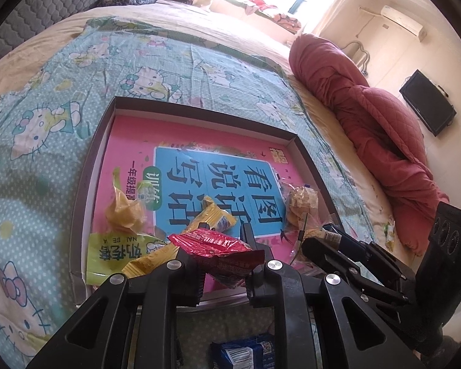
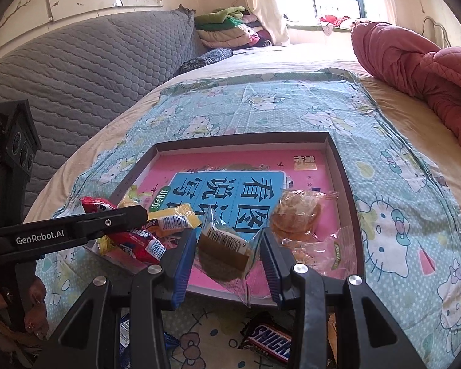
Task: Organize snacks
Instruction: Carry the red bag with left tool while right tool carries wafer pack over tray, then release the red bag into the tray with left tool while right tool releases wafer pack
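A bed (image 2: 292,58) covered by a turquoise cartoon-cat sheet (image 2: 399,160) fills both wrist views, with a rolled pink quilt (image 2: 415,61) lying along its far side. On the sheet sits a shallow dark-walled box (image 1: 90,166), its floor lined by a pink book cover (image 1: 129,141), and the snacks are being gathered inside it. Along the near edge of the box a loose pile is seen: a green packet (image 1: 113,255), a crumpled yellow wrapper (image 1: 123,212), a yellow bar (image 1: 212,218) and, toward the other side, clear-wrapped cookies (image 2: 295,215). A red packet (image 1: 218,246) is clamped between the nearly closed jaws of the left gripper (image 1: 224,264), held just above that pile. A clear-wrapped brown cake (image 2: 227,249) with a barcode label is gripped by the right gripper (image 2: 227,261), its blue pads pressed against both sides, above the near part of the box beside the cookies. Two snacks are left outside the box on the sheet: a Snickers bar (image 2: 270,341) and a blue packet (image 1: 246,353). For the step in hand, each packet would best be lowered until it rests on the box floor before the jaws are parted, and placed beside the items already there, not on top, so that nothing slides over the low wall. The two grippers are close together, so contact between them should be avoided.
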The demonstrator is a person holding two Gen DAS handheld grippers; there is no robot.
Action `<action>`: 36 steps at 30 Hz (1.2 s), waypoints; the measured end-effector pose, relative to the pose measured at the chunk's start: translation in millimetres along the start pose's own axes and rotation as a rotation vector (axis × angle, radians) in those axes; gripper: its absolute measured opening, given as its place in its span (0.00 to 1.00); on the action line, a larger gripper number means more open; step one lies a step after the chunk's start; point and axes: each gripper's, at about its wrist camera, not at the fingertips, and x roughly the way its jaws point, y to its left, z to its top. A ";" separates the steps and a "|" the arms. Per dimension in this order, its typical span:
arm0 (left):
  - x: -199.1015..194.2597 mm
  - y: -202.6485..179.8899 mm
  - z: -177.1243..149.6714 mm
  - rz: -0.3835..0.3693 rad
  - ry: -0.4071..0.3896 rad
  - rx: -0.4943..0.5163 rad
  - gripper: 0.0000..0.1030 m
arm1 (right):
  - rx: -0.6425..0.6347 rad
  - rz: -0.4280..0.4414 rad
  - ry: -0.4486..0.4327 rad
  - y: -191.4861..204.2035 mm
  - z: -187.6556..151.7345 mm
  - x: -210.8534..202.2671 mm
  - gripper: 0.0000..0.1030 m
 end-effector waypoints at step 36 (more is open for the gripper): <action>5.1 2.1 -2.8 -0.006 0.044 0.008 0.33 | -0.012 -0.070 0.061 -4.2 -8.3 19.3 0.42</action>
